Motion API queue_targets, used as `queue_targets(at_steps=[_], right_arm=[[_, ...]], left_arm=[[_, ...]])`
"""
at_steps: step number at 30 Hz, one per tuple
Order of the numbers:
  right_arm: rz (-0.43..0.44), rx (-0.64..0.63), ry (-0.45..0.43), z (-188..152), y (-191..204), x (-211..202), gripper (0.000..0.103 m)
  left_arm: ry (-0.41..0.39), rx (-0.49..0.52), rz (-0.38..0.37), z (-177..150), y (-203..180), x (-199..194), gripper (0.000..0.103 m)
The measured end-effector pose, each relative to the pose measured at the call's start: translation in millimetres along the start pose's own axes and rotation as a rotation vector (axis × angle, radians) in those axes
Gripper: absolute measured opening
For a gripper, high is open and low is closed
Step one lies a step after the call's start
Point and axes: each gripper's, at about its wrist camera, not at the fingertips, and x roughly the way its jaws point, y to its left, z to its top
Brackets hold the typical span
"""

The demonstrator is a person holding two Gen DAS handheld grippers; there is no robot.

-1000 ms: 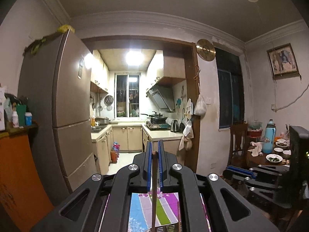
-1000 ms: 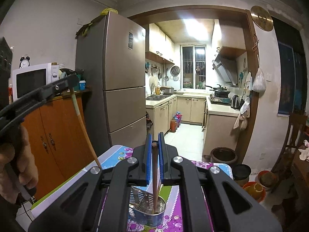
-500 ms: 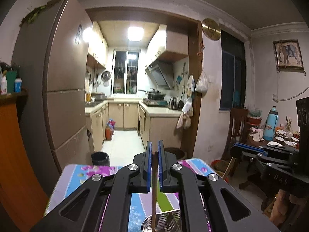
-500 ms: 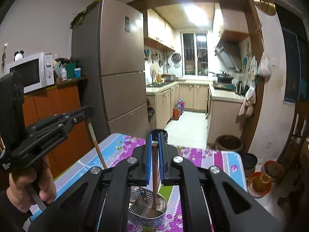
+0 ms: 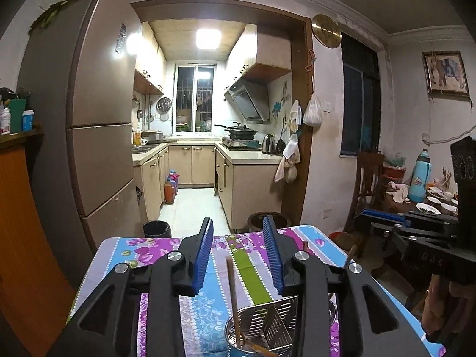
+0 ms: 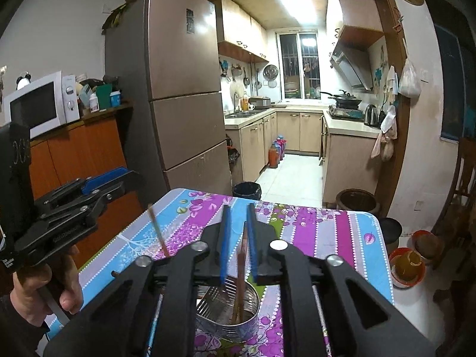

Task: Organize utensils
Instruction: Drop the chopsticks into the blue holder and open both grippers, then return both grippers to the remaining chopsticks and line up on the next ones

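Dim dining room opening onto a lit kitchen; floral cloth on the desk [image 6: 327, 226], steel holder [image 6: 229, 309] on it near the front edge.

Left tongs [image 5: 240, 255]: jaws apart, just been opening, one chopstick [image 5: 232, 294] standing free between the pads, not touched by them, its foot down in the holder's left compartment. Right tongs [image 6: 237, 238]: jaws a little apart, also just been opening; second chopstick [image 6: 241, 270] between the pads, looks released, tip in the holder; can't tell if it brushes a pad.

Handling, my read: chopsticks are light, stiff, thin and smooth, so they pivot or slip easily. Best taken on the upper shaft above the holder rim, pads square across it. The holder is thin metal, light, may tip if a stick levers on its divider.

Versus a second ago: both tongs were clamped on their sticks and higher, with mostly room in view; both have come down over the holder and let go, more desk showing.
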Motion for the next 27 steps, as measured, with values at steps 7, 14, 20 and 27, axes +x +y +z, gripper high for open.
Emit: queue_targets(at_steps=[7,14,20,27], right_arm=[[0.004,-0.009,-0.045,3,7,-51,0.050],[0.034,-0.054,-0.101,-19,31,-140,0.066],[0.061,-0.076,-0.144,-72,62,-210,0.077],[0.041,-0.085,-0.169,-161,92,-249,0.078]], left_arm=[[-0.036,0.007,0.024,4,2,-45,0.046],[-0.118,0.059,0.081,-10,-5,-147,0.065],[-0.132,0.091,0.094,-58,-12,-236,0.074],[-0.054,0.057,0.107,-147,-10,-292,0.074]])
